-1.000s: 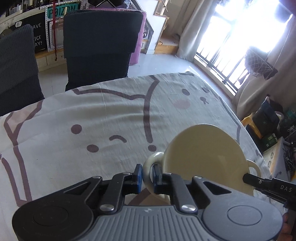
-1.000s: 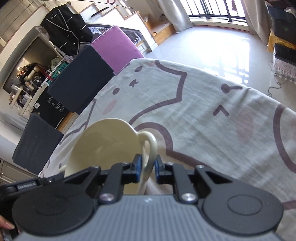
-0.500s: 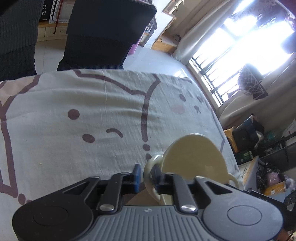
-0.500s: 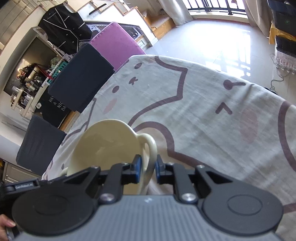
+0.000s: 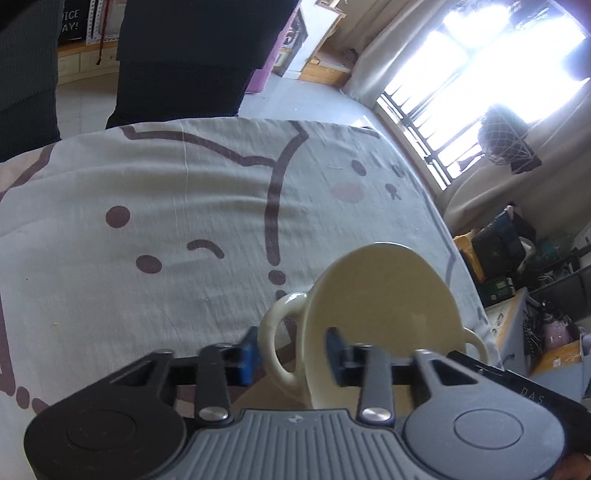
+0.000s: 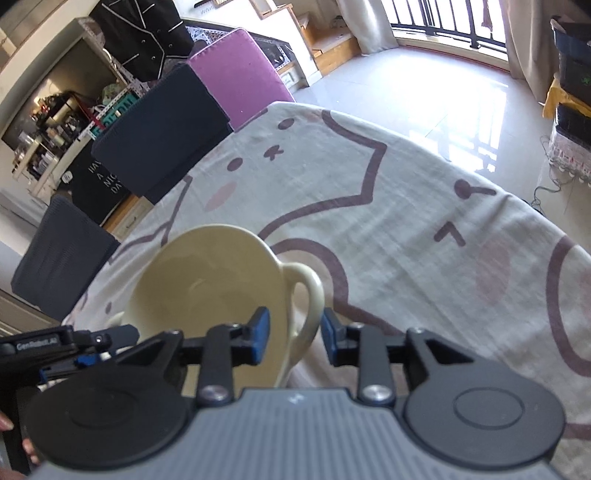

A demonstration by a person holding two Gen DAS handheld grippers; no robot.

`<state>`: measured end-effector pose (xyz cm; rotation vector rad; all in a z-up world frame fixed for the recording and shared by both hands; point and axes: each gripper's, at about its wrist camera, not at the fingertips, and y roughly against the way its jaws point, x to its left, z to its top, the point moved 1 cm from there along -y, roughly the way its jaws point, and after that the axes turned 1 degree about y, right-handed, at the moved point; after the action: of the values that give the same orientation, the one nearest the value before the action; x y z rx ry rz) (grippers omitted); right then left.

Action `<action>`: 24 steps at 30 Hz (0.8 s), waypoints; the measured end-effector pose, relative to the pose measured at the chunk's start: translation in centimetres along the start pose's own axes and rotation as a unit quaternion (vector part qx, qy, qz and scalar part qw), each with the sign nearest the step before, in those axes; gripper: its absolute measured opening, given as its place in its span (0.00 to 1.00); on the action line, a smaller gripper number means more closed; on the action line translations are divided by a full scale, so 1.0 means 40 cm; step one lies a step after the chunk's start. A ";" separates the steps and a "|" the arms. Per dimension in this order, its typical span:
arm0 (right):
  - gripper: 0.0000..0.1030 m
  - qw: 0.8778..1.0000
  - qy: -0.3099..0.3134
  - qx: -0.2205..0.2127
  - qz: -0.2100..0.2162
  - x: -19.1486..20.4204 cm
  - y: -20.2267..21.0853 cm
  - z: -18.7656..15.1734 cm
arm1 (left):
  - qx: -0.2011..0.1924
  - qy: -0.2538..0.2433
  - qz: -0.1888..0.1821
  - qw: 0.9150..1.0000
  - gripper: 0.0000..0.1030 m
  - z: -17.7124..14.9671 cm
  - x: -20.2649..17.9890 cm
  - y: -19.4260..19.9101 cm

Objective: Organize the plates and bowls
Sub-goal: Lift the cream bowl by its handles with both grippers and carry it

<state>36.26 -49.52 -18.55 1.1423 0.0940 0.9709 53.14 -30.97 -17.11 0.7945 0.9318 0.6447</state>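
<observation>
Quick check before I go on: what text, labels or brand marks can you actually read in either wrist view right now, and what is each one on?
"GenRobot.AI": on the left gripper's body, right wrist view.
"DAS": on the right gripper's body, left wrist view.
"ICE / AY!": cut-off white letters on a black sign.
Green crate lettering: too blurred to read.

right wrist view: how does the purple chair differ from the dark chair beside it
The purple chair is bright purple, the dark chair near black. The purple chair stands nearer the window; the dark chair overlaps its lower corner in this view. Both are fabric-covered and pushed up to the table.
</observation>
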 end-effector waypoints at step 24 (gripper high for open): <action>0.22 0.999 0.031 -0.012 0.013 -0.014 -0.010 -0.019 | -0.052 -0.017 0.025 0.998 0.26 -0.056 -0.034 0.043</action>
<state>35.79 -49.39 -19.43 1.0937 0.1165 1.0279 50.33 -30.39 -15.92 0.7359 0.8428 0.7164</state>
